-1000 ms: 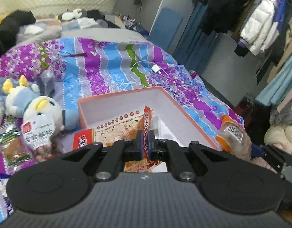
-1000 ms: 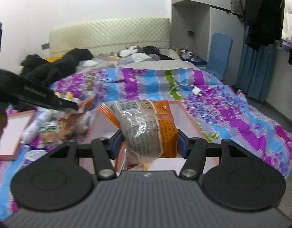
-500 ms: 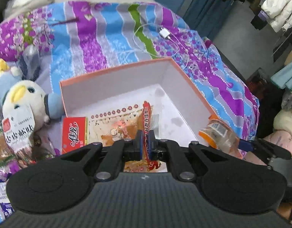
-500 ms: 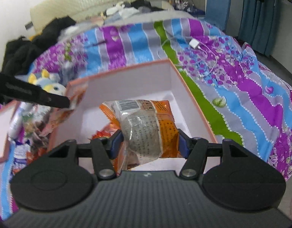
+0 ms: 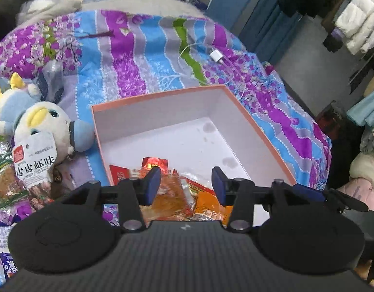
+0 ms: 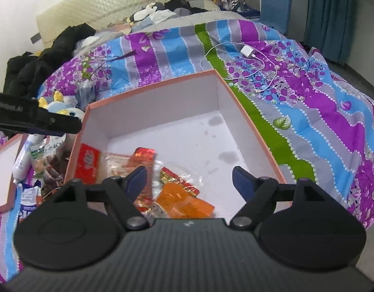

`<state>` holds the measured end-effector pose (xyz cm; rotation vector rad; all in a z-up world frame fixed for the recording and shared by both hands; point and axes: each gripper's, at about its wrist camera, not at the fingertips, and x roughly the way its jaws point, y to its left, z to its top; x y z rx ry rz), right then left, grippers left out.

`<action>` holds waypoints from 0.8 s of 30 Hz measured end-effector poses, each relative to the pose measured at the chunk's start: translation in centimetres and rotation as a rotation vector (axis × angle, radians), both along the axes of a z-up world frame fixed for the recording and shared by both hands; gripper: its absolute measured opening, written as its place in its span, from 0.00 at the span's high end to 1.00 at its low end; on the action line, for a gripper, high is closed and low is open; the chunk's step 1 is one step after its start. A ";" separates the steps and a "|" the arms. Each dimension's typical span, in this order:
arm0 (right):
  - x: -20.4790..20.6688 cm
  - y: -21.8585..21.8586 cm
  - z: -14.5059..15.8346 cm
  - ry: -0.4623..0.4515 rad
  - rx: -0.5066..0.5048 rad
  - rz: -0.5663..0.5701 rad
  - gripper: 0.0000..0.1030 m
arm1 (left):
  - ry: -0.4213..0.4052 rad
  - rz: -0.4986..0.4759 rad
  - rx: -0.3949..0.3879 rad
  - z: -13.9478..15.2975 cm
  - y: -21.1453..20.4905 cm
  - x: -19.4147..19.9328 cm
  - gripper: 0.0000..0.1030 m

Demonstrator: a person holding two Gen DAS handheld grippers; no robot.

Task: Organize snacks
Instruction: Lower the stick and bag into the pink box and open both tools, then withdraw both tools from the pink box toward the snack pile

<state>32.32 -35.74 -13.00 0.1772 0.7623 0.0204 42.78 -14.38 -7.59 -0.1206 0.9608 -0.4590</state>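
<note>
An orange-rimmed white box [image 5: 162,95] lies open on the bed, also seen in the right wrist view [image 6: 150,87]. Several snacks lie in its near end: a red packet [image 6: 89,158], a red-gold packet [image 6: 143,155] and an orange bag [image 6: 187,204]. My left gripper [image 5: 185,177] hovers over a flat orange packet [image 5: 167,194]; its jaws are opening and touch nothing. My right gripper [image 6: 189,175] hangs above the orange bag, jaws opening wide, nothing pressed between them. One black finger of the left gripper [image 6: 53,121] shows left of the box.
A plush toy [image 5: 41,126] and loose snack packets [image 5: 7,177] lie on the striped bedcover left of the box. A white charger with cable [image 5: 217,56] lies beyond it. The box lid [image 6: 2,170] rests at far left. Clothes hang at the right.
Both grippers sank toward the box and let go: the left released its flat packet, the right its orange bag. Both snacks now lie in the box.
</note>
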 end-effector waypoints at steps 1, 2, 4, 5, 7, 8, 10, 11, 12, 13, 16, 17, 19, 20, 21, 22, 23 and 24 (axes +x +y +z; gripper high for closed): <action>-0.5 0.2 0.0 -0.011 0.003 0.004 0.24 | -0.014 0.002 0.008 0.0 0.3 -0.6 0.50; -1.0 0.5 0.1 -0.022 0.000 0.004 0.24 | -0.032 0.004 0.020 0.1 0.7 -1.3 0.50; -2.0 1.2 0.4 -0.050 -0.011 -0.011 0.24 | -0.070 0.003 0.045 0.2 1.4 -2.6 0.50; -2.6 1.6 0.5 -0.069 -0.017 -0.022 0.24 | -0.089 0.007 0.050 0.3 1.8 -3.4 0.50; -3.7 2.4 0.9 -0.108 -0.028 -0.029 0.24 | -0.116 0.013 0.056 0.4 2.5 -4.7 0.50; -4.3 2.8 1.0 -0.125 -0.032 -0.033 0.24 | -0.136 0.021 0.064 0.5 3.0 -5.4 0.50; -5.3 3.3 1.2 -0.149 -0.022 -0.035 0.24 | -0.161 0.032 0.059 0.6 3.9 -6.7 0.50; -5.8 3.5 1.3 -0.161 -0.014 -0.035 0.24 | -0.170 0.044 0.046 0.5 4.4 -7.3 0.50; -6.4 3.8 1.4 -0.175 -0.008 -0.038 0.24 | -0.182 0.064 0.036 0.3 5.1 -8.1 0.50; -6.9 4.1 1.4 -0.188 -0.002 -0.044 0.24 | -0.191 0.078 0.027 0.1 5.6 -8.8 0.50; -8.3 5.3 1.4 -0.216 0.009 -0.026 0.24 | -0.200 0.117 0.004 -0.7 7.0 -10.8 0.50; -8.7 5.7 1.4 -0.221 0.004 -0.021 0.24 | -0.202 0.125 -0.001 -1.0 7.4 -11.4 0.50; -9.7 6.6 1.5 -0.240 -0.006 -0.001 0.24 | -0.224 0.136 0.013 -1.5 8.0 -13.1 0.50; -10.2 7.0 1.5 -0.248 -0.010 0.008 0.24 | -0.235 0.138 0.025 -1.7 8.3 -13.7 0.50; -10.7 7.4 1.5 -0.254 -0.014 0.020 0.24 | -0.243 0.142 0.031 -1.8 8.5 -14.3 0.50; -11.1 7.7 1.5 -0.260 -0.016 0.029 0.24 | -0.249 0.143 0.029 -2.0 8.7 -15.1 0.50; -11.6 8.0 1.5 -0.270 -0.016 0.035 0.24 | -0.251 0.148 0.021 -2.2 9.0 -15.8 0.50; -12.1 8.2 1.4 -0.282 -0.011 0.042 0.24 | -0.248 0.161 0.013 -2.3 9.4 -16.6 0.50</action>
